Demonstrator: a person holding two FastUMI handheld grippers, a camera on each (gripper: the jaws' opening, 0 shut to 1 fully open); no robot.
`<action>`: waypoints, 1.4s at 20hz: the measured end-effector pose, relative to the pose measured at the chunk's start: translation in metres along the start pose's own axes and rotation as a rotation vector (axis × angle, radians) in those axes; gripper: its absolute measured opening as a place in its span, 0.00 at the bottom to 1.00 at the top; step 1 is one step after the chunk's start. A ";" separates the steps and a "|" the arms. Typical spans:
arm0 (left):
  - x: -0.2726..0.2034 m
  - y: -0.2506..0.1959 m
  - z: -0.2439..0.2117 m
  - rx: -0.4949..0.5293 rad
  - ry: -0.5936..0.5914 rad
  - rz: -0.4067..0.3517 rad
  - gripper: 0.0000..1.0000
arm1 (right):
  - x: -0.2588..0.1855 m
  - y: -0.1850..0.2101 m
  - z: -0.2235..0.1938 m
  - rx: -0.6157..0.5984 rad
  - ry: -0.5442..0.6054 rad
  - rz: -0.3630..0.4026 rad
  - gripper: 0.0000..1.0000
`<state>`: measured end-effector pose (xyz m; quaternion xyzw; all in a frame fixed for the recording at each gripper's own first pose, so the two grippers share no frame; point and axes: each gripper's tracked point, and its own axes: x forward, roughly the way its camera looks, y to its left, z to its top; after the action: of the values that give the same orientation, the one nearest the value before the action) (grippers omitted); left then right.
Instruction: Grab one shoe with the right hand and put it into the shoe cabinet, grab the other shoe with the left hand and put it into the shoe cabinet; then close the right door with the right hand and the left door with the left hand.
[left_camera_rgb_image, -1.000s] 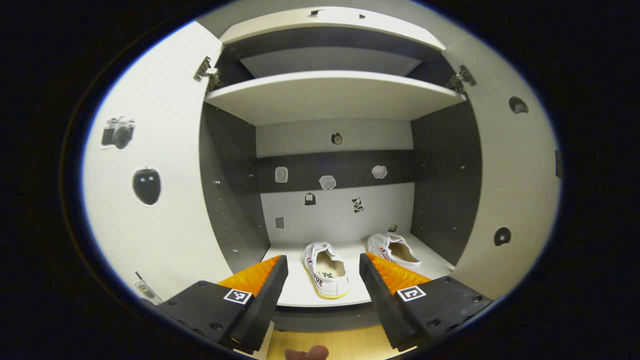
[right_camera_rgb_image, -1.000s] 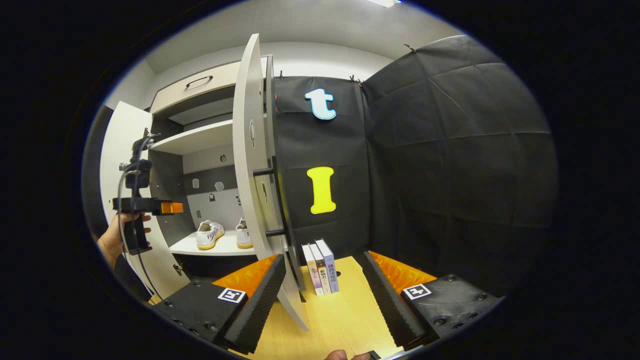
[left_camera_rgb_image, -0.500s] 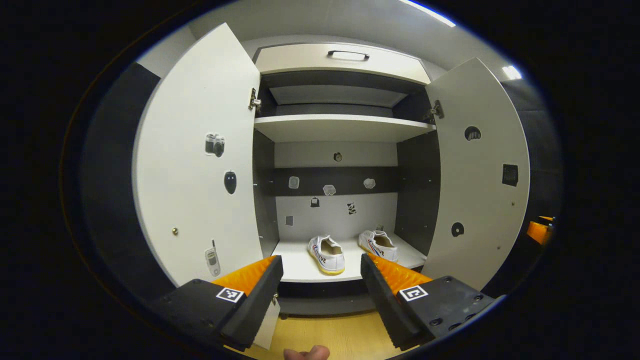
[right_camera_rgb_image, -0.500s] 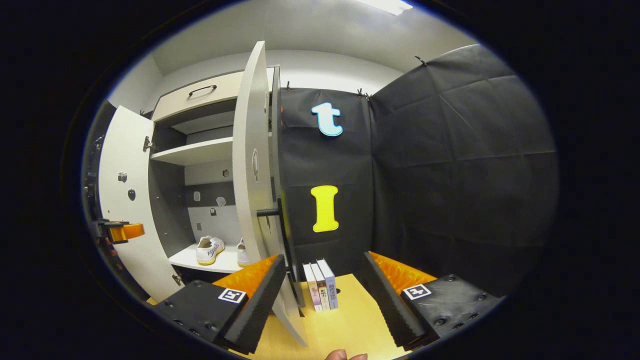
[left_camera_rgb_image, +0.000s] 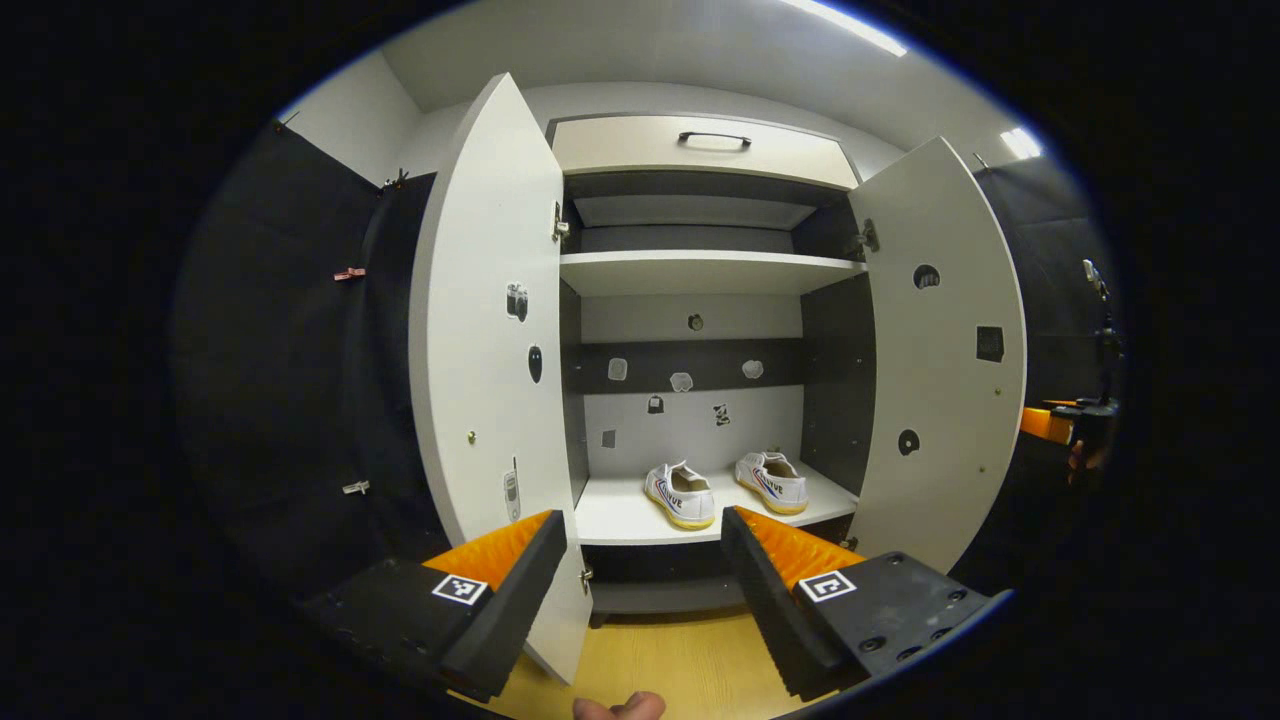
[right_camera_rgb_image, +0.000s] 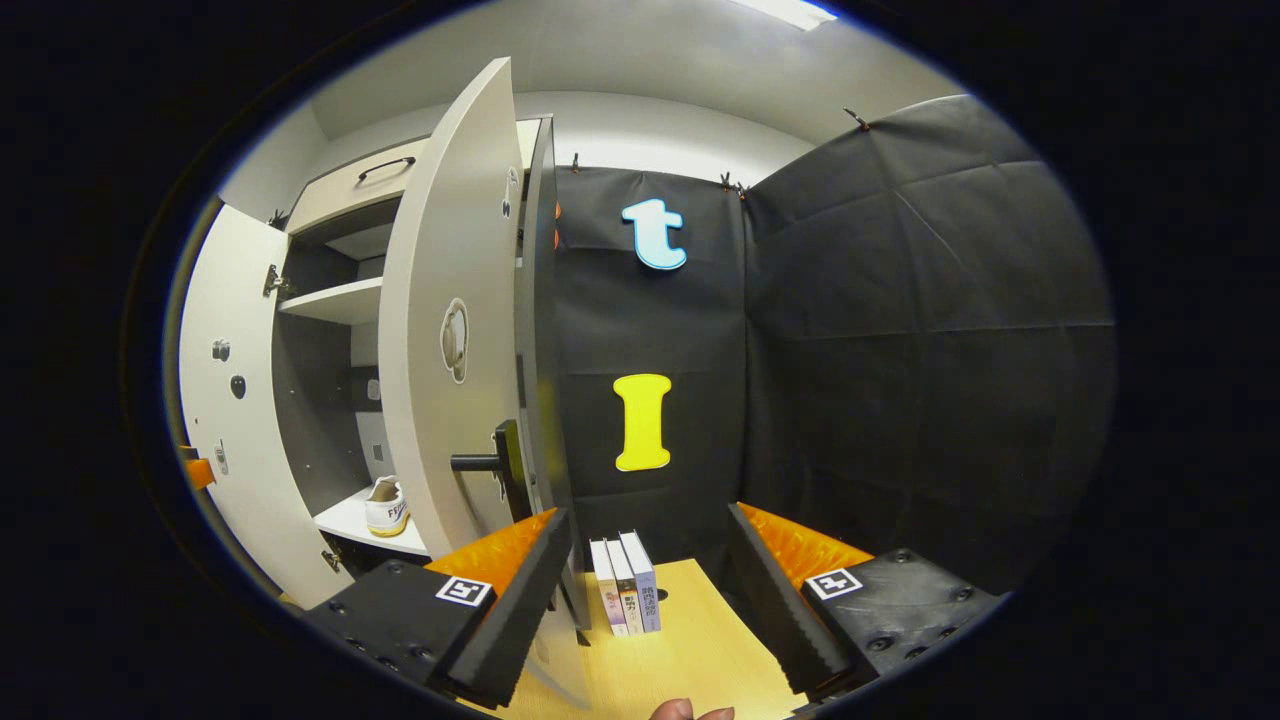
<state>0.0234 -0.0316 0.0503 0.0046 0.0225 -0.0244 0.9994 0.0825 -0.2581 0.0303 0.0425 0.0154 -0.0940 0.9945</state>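
on the lowest shelf of the white shoe cabinet (left_camera_rgb_image: 700, 272), two white canvas shoes (left_camera_rgb_image: 682, 494) sit side by side. both white doors (left_camera_rgb_image: 485, 330) stand open. the left gripper (left_camera_rgb_image: 640, 585) and right gripper (right_camera_rgb_image: 645, 590) have fingers apart, holding nothing.

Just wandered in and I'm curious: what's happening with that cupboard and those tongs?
A person holds tongs in each hand at a shoe cabinet. Both white shoes already sit on its bottom shelf. The left tongs and right tongs are open and empty. The left door and right door stand open, not yet shut.
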 end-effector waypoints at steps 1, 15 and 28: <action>-0.003 0.002 0.002 0.004 -0.008 0.001 0.97 | 0.002 0.003 -0.001 0.004 0.004 0.007 0.98; -0.031 0.100 -0.010 -0.033 0.006 0.137 0.97 | -0.012 0.037 -0.007 0.013 0.002 -0.019 0.97; -0.041 0.157 -0.014 -0.049 0.011 0.204 0.97 | -0.050 0.204 -0.026 0.048 0.035 0.314 0.98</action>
<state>-0.0107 0.1273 0.0396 -0.0175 0.0281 0.0780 0.9964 0.0712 -0.0471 0.0233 0.0697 0.0237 0.0630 0.9953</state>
